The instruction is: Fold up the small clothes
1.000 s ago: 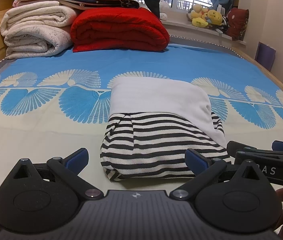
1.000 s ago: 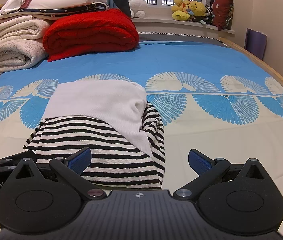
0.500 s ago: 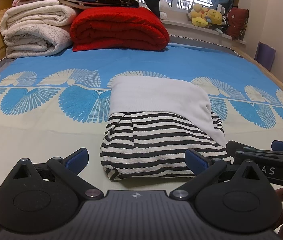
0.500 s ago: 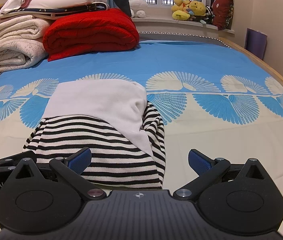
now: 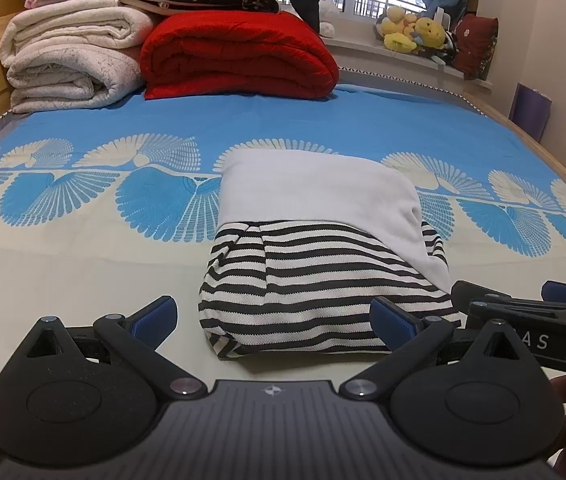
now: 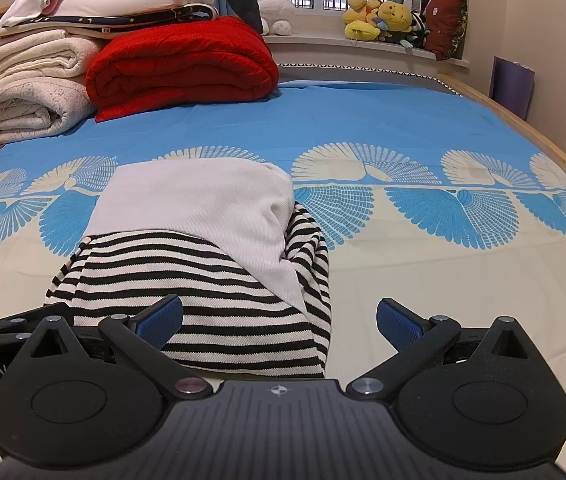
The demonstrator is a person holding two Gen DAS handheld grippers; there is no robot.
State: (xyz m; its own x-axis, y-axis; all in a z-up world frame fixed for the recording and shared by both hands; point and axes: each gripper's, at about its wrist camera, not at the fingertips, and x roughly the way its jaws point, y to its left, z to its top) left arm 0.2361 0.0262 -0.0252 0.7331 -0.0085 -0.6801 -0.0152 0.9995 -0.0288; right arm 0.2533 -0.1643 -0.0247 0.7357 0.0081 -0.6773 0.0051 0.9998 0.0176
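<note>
Left wrist, folded garment [image 5: 323,264], striped end nearest

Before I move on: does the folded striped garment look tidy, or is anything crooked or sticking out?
Slightly untidy. The white panel of the striped garment lies skewed: its right edge runs diagonally down over the stripes, and a striped fold bulges out past it on the right. Both grippers, left and right, have open jaws, holding nothing.
</note>
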